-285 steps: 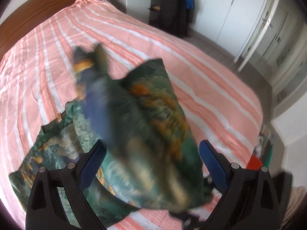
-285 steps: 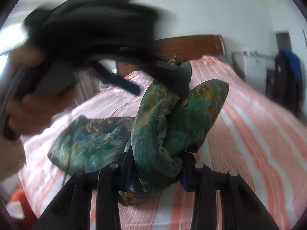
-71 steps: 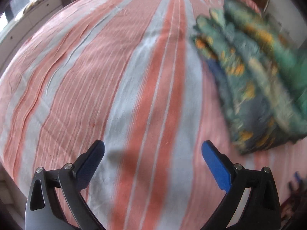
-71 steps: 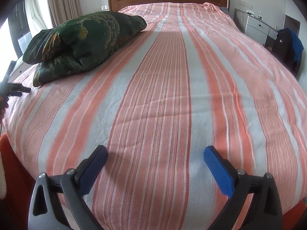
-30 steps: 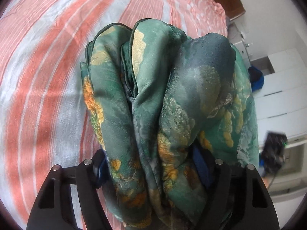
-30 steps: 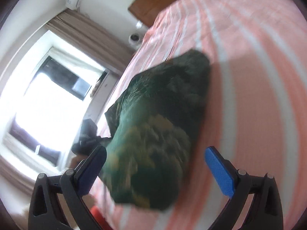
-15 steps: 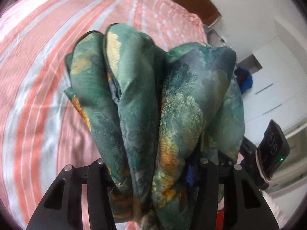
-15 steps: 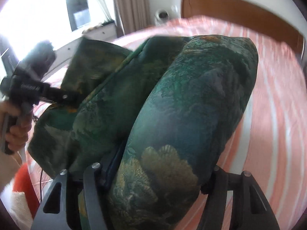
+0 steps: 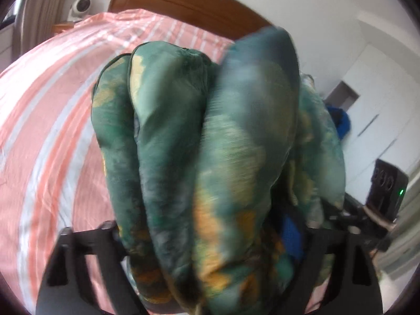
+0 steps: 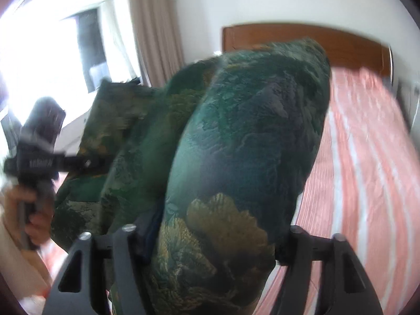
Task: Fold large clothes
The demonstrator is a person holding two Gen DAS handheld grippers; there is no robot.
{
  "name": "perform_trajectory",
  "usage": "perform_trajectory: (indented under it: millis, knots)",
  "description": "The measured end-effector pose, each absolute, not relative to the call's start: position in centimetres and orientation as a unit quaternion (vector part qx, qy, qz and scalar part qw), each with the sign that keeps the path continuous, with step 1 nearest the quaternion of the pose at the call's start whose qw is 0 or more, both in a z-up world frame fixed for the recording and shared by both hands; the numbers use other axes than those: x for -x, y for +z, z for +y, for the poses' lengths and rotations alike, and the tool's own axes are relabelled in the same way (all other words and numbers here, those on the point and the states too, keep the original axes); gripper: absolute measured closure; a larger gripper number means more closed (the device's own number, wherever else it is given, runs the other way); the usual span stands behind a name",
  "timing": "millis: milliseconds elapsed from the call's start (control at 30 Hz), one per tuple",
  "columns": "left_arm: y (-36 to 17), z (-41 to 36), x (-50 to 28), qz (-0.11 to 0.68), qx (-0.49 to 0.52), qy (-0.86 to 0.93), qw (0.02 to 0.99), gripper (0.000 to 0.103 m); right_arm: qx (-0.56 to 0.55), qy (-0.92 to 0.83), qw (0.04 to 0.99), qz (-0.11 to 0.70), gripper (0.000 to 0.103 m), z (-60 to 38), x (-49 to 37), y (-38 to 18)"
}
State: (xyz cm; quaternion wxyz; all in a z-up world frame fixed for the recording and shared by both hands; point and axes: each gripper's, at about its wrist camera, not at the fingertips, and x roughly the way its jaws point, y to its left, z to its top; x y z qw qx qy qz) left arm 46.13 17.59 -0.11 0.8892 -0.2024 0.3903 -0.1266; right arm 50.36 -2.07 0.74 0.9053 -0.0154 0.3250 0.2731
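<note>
We have the folded green patterned garment [image 9: 204, 157] bunched between the fingers of the left gripper [image 9: 210, 232]. Its thick folds fill the gap edge to edge; a blue pad [image 9: 290, 236] shows on the right side, pressed against the cloth. The jaws have just been opening further than half a second ago, yet the bundle still sits wedged between them, so we read it as a wide grip on the cloth.

Compared with a second ago, the striped bedsheet [image 9: 52, 120] sits lower and further left in the left wrist view, and the wooden headboard [image 9: 189, 2] and a curtain [image 9: 39, 13] now show along the top. The garment is off the bed, held up in front of the camera. On the right edge the other tool's black body [image 9: 386, 183] with a green light is visible.

In the right wrist view the left hand [image 10: 26, 210] grips its tool at far left by the bright window [image 10: 52, 52]. The right gripper [image 10: 218, 232] also has the garment [image 10: 249, 144] filling its span, cloth against both fingers. Its jaws have just been opening too, with the fabric between them. A second ago those jaws stood empty and the bundle lay on the bed; now it hangs between both tongs above the sheet [image 10: 367, 157].
</note>
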Motion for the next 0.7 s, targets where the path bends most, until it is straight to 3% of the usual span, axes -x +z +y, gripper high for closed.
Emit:
perform_trajectory:
  millis: [33,67,267,433,600,700]
  knots:
    - [-1.1,18.3,-46.8,0.400,0.208,-0.109,0.886,0.009,-0.004,0.263,0.902,0.342,0.006,-2.7,-51.7,0.2]
    - [-1.9,19.1,-46.9,0.403,0.212,-0.093,0.885,0.010,-0.016,0.238,0.904,0.356,0.000,-3.5,-52.9,-0.3]
    - [-2.8,20.6,-40.9,0.361,0.097,0.001,0.927,0.009,0.013,0.148,0.937,0.316,0.000,-7.7,-50.3,-1.1]
    - [-0.7,16.8,-34.2,0.294,-0.020,0.056,0.954,0.000,0.060,0.121,0.950,0.282,0.000,-8.9,-45.0,-0.4]
    - [2.5,11.1,-29.2,0.247,-0.075,0.101,0.961,0.000,0.030,0.100,0.983,0.152,0.000,-10.7,-36.3,3.8]
    - [3.5,8.4,-26.5,0.246,-0.059,0.112,0.961,0.000,0.032,0.119,0.972,0.202,0.000,-9.7,-34.6,4.3]
